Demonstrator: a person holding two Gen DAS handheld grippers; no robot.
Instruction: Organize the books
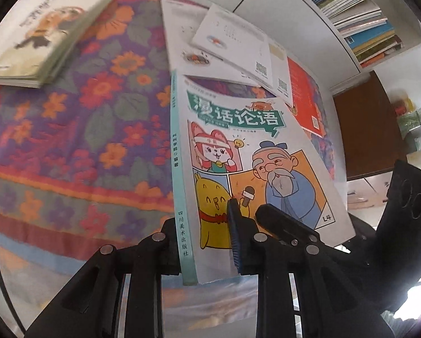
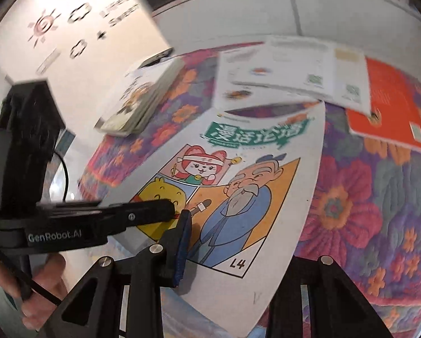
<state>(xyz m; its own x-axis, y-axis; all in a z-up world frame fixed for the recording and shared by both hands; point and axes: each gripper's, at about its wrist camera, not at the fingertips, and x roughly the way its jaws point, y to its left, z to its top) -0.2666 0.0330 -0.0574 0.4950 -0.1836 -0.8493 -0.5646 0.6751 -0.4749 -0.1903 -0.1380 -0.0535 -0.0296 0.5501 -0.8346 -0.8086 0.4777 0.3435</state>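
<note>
A comic book with a teal title, cartoon panels and a teal spine is held above the floral cloth. My left gripper is shut on its lower spine edge, one blue pad on the cover. In the right wrist view the same book fills the centre. My right gripper straddles its lower edge, left blue pad on the cover, right finger under the book. The left gripper's finger shows there pressing the cover.
A floral cloth covers the surface. A pale green book lies far left. White booklets and an orange book lie beyond the held book. A shelf of books stands upper right, above white cabinets.
</note>
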